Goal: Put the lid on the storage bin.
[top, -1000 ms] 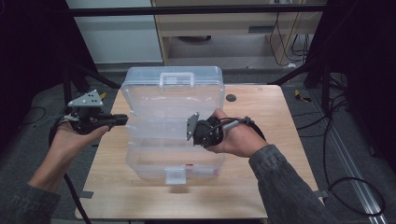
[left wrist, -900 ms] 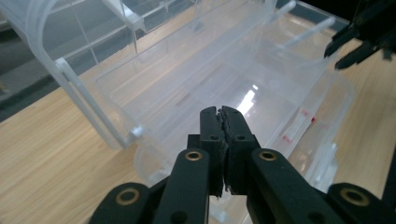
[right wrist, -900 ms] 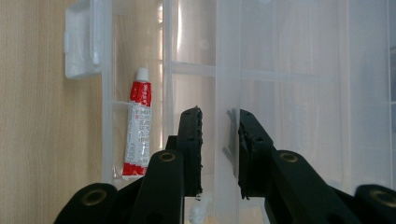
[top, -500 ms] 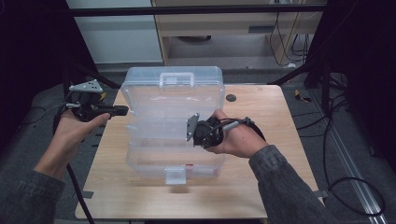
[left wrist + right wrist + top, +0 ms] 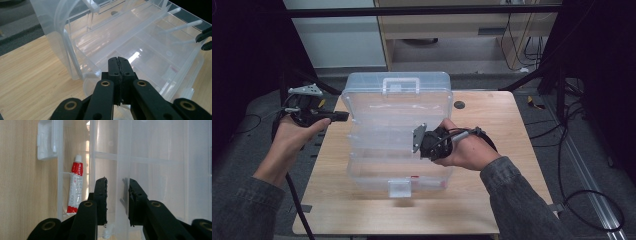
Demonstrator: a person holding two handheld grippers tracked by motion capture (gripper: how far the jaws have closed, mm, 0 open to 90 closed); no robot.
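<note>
left gripper [image 5: 119,65]: jaws closed together, empty, beside clear plastic case [image 5: 397,107]
right gripper [image 5: 117,195]: jaws part-open, straddling a case wall

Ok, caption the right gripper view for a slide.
Right tongs straddle a wall of the clear plastic organiser box, beside a red-and-white tube in a compartment.
</note>
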